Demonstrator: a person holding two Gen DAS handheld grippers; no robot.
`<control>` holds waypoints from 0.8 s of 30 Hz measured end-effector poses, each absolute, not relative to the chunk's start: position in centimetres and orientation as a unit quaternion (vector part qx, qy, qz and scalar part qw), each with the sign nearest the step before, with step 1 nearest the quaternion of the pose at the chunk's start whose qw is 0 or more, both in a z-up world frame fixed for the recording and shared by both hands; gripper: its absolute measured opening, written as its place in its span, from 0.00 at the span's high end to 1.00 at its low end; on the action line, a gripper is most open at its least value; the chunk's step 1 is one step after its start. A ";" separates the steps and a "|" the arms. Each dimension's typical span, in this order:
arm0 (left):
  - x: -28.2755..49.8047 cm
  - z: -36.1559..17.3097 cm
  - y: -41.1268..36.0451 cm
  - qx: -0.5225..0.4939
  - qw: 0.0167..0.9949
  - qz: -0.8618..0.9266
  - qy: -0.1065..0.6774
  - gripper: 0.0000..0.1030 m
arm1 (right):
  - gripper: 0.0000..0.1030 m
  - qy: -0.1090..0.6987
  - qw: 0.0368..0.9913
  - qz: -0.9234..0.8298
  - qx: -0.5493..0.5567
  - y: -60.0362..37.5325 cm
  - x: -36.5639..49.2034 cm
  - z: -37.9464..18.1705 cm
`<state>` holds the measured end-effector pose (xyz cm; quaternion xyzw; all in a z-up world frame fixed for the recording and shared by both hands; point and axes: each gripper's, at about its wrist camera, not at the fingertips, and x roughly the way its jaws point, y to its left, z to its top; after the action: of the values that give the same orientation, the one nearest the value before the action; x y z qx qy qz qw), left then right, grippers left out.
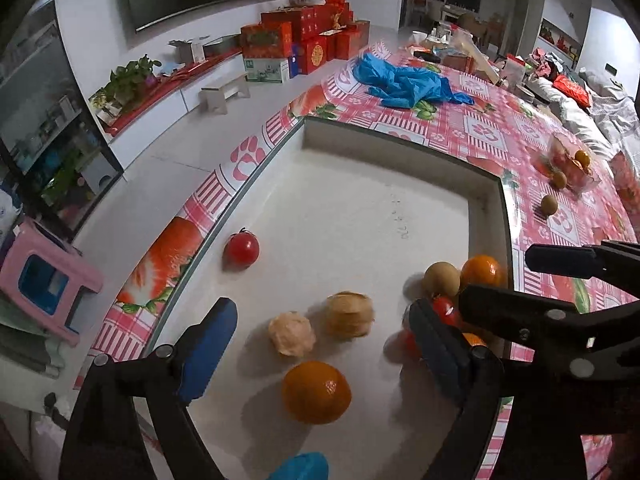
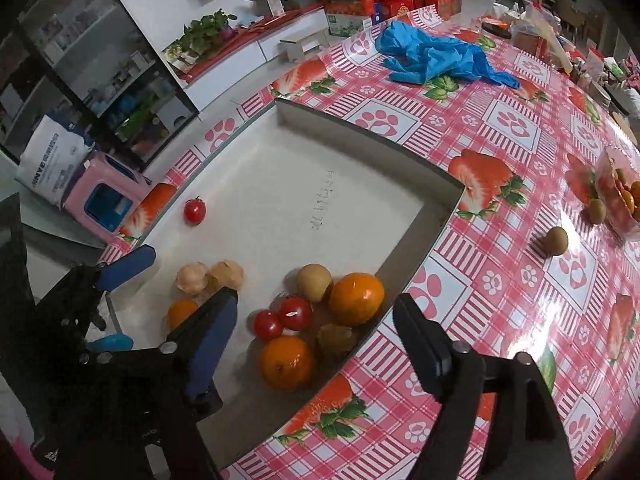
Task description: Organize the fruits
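A white tray [image 1: 352, 184] holds fruit on the pink checked table. In the left wrist view my left gripper [image 1: 324, 338] is open and empty over an orange [image 1: 317, 392] and two pale peeled fruits [image 1: 291, 333]. A lone tomato [image 1: 241, 249] lies at the tray's left wall. My right gripper [image 2: 316, 340] is open and empty above a cluster at the tray's right wall: two oranges [image 2: 356, 298], two tomatoes [image 2: 295, 312] and a kiwi [image 2: 314, 282]. Two kiwis [image 2: 557, 241] lie loose on the table.
A clear plastic box of fruit [image 2: 618, 194] stands at the right of the table. A blue plastic bag [image 2: 436, 58] lies beyond the tray. Red gift boxes [image 1: 308, 36] are stacked on the floor behind. A pink stool [image 2: 106, 196] stands left of the table.
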<state>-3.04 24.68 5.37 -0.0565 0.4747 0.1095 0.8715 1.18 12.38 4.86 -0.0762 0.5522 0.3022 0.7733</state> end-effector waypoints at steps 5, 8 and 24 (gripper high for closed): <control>-3.6 5.8 24.3 -0.053 0.874 0.104 0.472 0.00 | 0.00 0.553 0.774 0.299 -0.077 11.8 1.0 5.2; -3.7 6.1 24.3 -0.055 0.871 0.106 0.476 0.00 | 0.00 0.552 0.778 0.290 -0.077 11.4 1.0 5.5; -4.5 6.7 22.9 -0.028 0.869 0.114 0.481 0.00 | 0.00 0.543 0.788 0.268 -0.107 10.7 0.1 6.4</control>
<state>-4.54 22.89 6.72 -0.0283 0.4810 0.1138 0.8688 0.12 10.65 6.42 -0.1075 0.5428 0.2684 0.7885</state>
